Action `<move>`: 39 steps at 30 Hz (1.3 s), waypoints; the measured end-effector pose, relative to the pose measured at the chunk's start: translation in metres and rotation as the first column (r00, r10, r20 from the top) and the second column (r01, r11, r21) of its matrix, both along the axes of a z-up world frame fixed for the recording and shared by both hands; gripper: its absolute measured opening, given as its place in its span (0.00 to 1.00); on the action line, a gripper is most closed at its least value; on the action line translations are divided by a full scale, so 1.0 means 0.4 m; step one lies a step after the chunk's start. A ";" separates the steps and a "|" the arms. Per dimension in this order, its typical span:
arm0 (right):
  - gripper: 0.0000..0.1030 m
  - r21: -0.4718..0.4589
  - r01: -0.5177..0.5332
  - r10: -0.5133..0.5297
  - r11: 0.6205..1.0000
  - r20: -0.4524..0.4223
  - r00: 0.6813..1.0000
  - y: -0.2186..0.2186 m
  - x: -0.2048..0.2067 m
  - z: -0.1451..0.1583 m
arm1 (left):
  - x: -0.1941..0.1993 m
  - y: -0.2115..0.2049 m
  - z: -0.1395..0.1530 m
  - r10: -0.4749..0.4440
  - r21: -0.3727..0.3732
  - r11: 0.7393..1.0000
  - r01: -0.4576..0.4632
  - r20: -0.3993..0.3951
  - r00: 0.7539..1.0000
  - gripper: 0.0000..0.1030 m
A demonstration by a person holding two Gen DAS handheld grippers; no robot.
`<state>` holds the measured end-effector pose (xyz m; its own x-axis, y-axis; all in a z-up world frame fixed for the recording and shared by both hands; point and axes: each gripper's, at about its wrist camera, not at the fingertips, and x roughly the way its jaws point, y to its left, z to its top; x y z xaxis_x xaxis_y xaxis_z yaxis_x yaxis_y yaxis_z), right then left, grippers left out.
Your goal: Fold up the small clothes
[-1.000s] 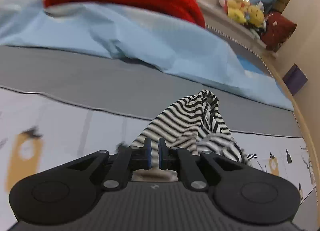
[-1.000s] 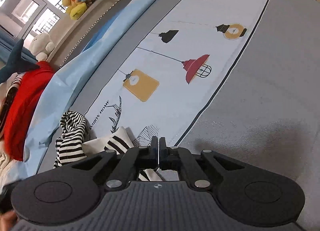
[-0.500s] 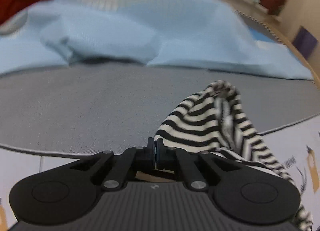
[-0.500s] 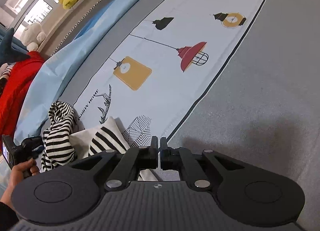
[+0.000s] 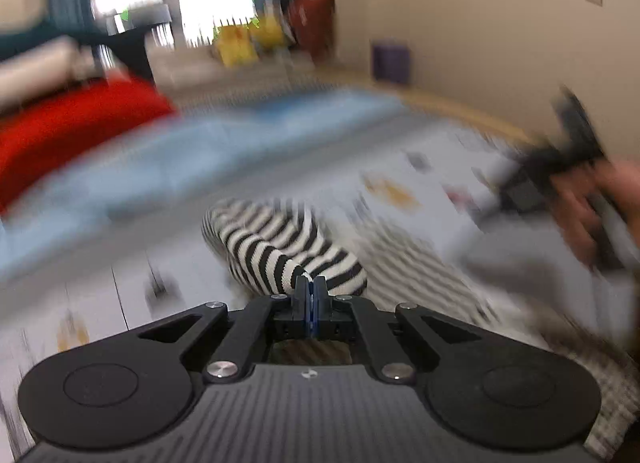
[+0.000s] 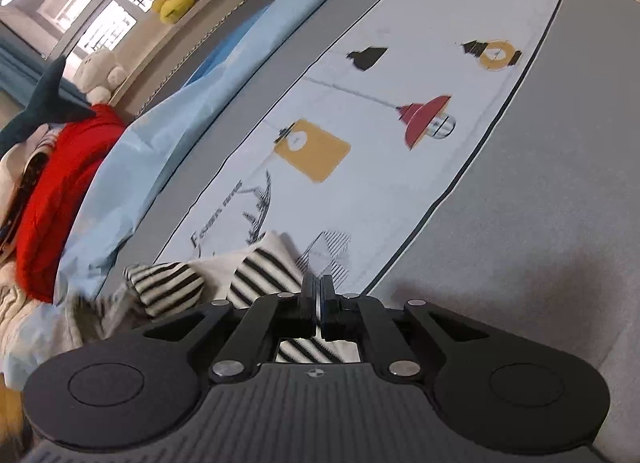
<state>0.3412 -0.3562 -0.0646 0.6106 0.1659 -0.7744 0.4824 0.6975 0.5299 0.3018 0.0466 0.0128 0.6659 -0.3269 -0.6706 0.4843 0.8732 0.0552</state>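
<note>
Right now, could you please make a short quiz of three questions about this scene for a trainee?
1. True or false: the left gripper is shut on the striped garment.
2. The red lamp print lies on which part of the cover? A. the grey band B. the white band C. the blue sheet
3. Fill in: the right gripper pinches the striped garment, and striped cloth shows ______ its closed jaws.

Key: 1 true; 2 B; 3 behind (through the gap in the gripper body).
</note>
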 end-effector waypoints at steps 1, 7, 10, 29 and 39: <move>0.02 0.016 -0.003 0.003 1.000 -0.001 1.000 0.005 -0.001 -0.001 | -0.023 -0.001 -0.010 0.020 0.028 0.999 -0.019 -0.047 0.999 0.02; 0.02 0.033 -0.096 0.096 0.995 0.026 0.995 0.073 0.012 0.010 | 0.012 0.123 0.010 0.369 -0.192 0.889 -0.415 -0.234 0.900 0.25; 0.02 0.054 -0.164 0.162 0.985 0.045 0.986 0.114 0.024 0.011 | 0.074 0.160 -0.037 0.451 -0.235 0.808 -0.540 -0.344 0.824 0.29; 0.03 0.083 -0.327 0.331 0.941 -0.034 0.943 0.230 0.070 -0.037 | 0.204 0.175 -0.165 0.548 -0.298 0.706 -0.642 -0.345 0.762 0.58; 0.03 0.079 -0.340 0.343 0.937 -0.030 0.939 0.217 0.074 -0.040 | 0.192 0.089 -0.112 0.371 -0.299 0.853 -0.427 -0.228 0.900 0.03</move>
<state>0.3708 -0.2694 -0.0804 0.4738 0.4145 -0.7769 0.2454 0.7852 0.5686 0.3787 0.0822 -0.0321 0.6830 -0.2777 -0.6756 0.0676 0.9450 -0.3201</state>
